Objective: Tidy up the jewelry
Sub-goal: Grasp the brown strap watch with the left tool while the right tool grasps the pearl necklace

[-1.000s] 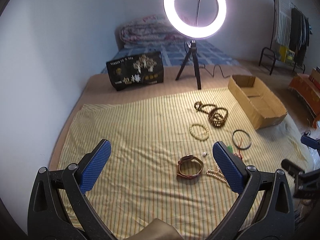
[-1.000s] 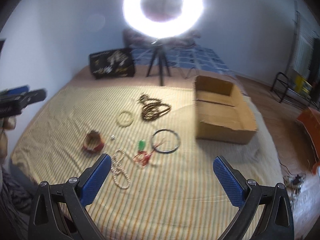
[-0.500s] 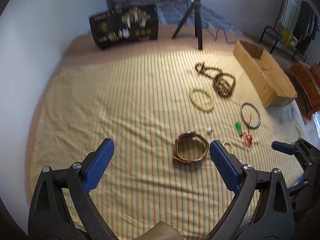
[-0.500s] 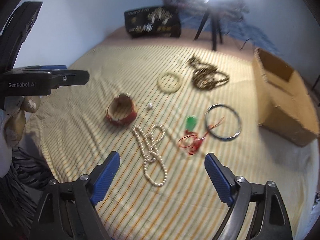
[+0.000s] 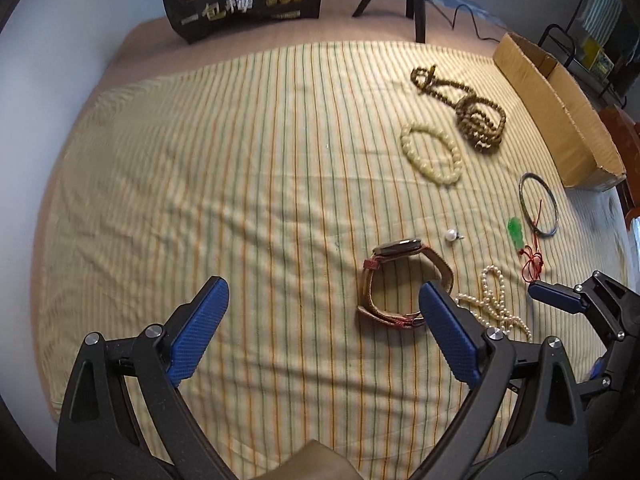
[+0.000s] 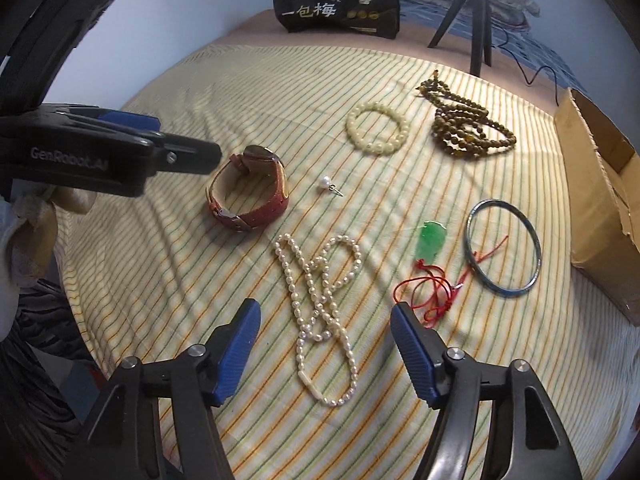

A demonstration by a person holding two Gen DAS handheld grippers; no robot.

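The right tool hovers with its blue-padded fingers spread wide and empty, straddling the lower loops of the long white pearl necklace, which lies twisted on the yellow striped cloth covering the bed. The left tool is also wide apart and holds nothing; its right pad sits just in front of the red leather-strap wristwatch, which rests on its side with the strap buckled into a loop. In the right wrist view the watch lies up and to the left of the pearls, with the left tool's black frame just beside it.

A single loose pearl earring lies between the watch and the cream beaded bracelet. To the right of the bracelet sits a coiled heap of brown wooden prayer beads. Right of the pearl necklace, a green jade pendant on a tangled red cord lies close to a thin dark bangle; one end of the cord crosses inside the bangle's ring.

An open brown cardboard box stands at the cloth's right edge, near the bangle. At the far edge of the bed stand a black printed bag with gold tree artwork and the black legs of a tripod.
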